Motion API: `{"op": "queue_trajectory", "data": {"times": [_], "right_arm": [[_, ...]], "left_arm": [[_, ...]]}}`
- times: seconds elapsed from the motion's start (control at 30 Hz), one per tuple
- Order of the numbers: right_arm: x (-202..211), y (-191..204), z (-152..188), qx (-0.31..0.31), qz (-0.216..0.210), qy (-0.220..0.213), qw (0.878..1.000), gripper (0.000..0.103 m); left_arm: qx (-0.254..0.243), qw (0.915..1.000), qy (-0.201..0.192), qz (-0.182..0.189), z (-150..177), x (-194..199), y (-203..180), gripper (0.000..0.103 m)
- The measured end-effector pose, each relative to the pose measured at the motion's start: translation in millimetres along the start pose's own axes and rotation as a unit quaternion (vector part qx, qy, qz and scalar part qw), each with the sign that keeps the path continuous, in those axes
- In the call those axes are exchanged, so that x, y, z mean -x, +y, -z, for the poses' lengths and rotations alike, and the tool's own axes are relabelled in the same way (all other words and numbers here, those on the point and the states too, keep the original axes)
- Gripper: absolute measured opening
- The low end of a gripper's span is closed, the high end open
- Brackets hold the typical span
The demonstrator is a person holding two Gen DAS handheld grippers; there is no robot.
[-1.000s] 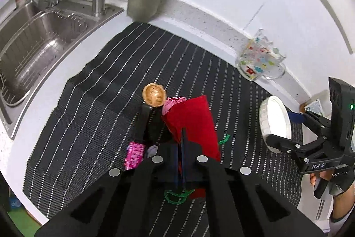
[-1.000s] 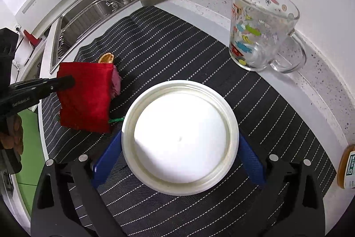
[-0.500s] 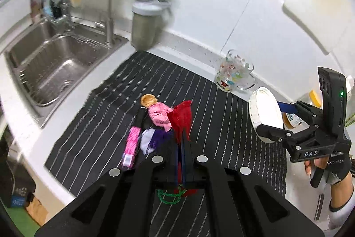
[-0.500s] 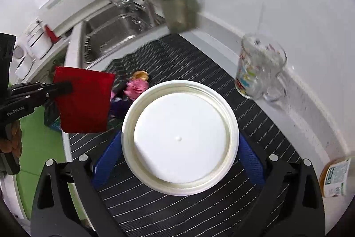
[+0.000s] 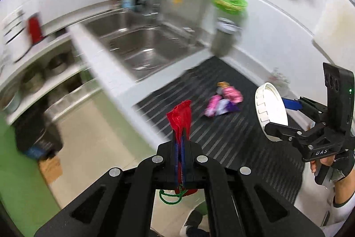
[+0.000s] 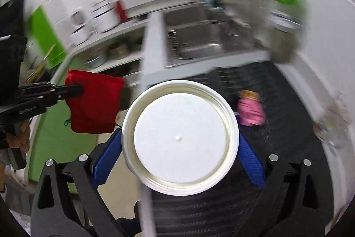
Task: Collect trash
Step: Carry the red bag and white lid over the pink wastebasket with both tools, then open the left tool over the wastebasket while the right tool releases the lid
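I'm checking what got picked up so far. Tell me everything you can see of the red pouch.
The red pouch is a small, soft drawstring bag of shiny red fabric, with a green cord dangling from one end. It looks limp and flat. The left claw is shut on it, pinching it between blue pads. It hangs in the air beyond the counter edge, above the floor, touching nothing else.

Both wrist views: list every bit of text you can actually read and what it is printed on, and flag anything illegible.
"DAS": white letters on the black body of the right gripper, left wrist view.
Pale lettering on the body of the left gripper, right wrist view: too blurred to read with confidence.
Coloured print on the glass mug: blurred, unreadable.
White lid and red pouch: no text.
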State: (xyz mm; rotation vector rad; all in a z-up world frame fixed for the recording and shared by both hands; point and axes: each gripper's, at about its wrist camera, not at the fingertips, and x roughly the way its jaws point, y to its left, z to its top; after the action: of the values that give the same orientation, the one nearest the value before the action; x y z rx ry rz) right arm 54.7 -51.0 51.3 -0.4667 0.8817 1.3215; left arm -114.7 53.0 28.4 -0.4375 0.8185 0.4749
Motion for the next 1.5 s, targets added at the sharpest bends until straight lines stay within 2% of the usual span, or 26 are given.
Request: {"op": "queue_trajectory", "data": {"times": [0.17, 0.3, 0.53, 0.7, 0.9, 1.03, 1.2, 1.23, 1.27, 1.3, 1.33, 1.37, 1.5], "right_arm": [[-54.6, 84.1, -8.2, 0.051, -0.049, 0.028, 0.997, 0.095], [-94.2, 137.3, -10.4, 0.076, -0.063, 0.054, 0.994, 0.095], [-154.4, 181.4, -0.5, 0.085, -0.062, 0.087, 0.991, 0.095], [-221.2, 186.7, 26.9, 0.098, -0.06, 0.109, 0.987, 0.095], [-311.3, 180.3, 77.5, 0.112, -0.051, 0.121, 0.985, 0.095], [-355.3, 169.0, 108.1, 0.107, -0.049, 0.127, 0.985, 0.095], [-393.1, 157.0, 136.5, 0.102, -0.046, 0.14, 0.984, 0.095], [-397.6, 155.6, 140.6, 0.101, -0.045, 0.142, 0.984, 0.095], [-400.9, 154.6, 144.0, 0.101, -0.045, 0.144, 0.983, 0.095], [-402.2, 154.3, 145.8, 0.101, -0.045, 0.145, 0.983, 0.095], [-404.4, 153.9, 147.8, 0.101, -0.045, 0.145, 0.983, 0.095], [-405.8, 153.7, 149.1, 0.1, -0.045, 0.147, 0.983, 0.095], [-408.5, 157.0, 153.3, 0.104, -0.047, 0.15, 0.982, 0.095]], "left_arm": [[0.048, 0.9978, 0.001, -0.045, 48.7, 34.0, 71.7, 0.002], [0.07, 0.9957, 0.009, -0.06, 81.2, 44.6, 120.1, 0.002], [0.092, 0.9932, 0.035, -0.063, 118.8, 30.1, 178.3, 0.002], [0.102, 0.9916, 0.05, -0.062, 154.1, -21.2, 213.4, 0.002], [0.119, 0.9889, 0.064, -0.06, 217.9, -120.1, 252.4, 0.002], [0.136, 0.9868, 0.07, -0.054, 254.0, -174.6, 272.5, 0.002], [0.144, 0.9855, 0.073, -0.053, 281.5, -214.4, 284.0, 0.002], [0.146, 0.985, 0.074, -0.055, 285.0, -217.6, 286.2, 0.007], [0.148, 0.9846, 0.075, -0.055, 287.2, -220.1, 286.8, 0.022], [0.149, 0.984, 0.077, -0.059, 289.3, -223.2, 287.7, 0.066], [0.153, 0.9834, 0.075, -0.063, 291.8, -224.6, 289.3, 0.094], [0.157, 0.9834, 0.066, -0.063, 292.9, -223.7, 289.7, 0.097], [0.162, 0.9816, 0.07, -0.072, 295.8, -222.8, 293.9, 0.097]]}}
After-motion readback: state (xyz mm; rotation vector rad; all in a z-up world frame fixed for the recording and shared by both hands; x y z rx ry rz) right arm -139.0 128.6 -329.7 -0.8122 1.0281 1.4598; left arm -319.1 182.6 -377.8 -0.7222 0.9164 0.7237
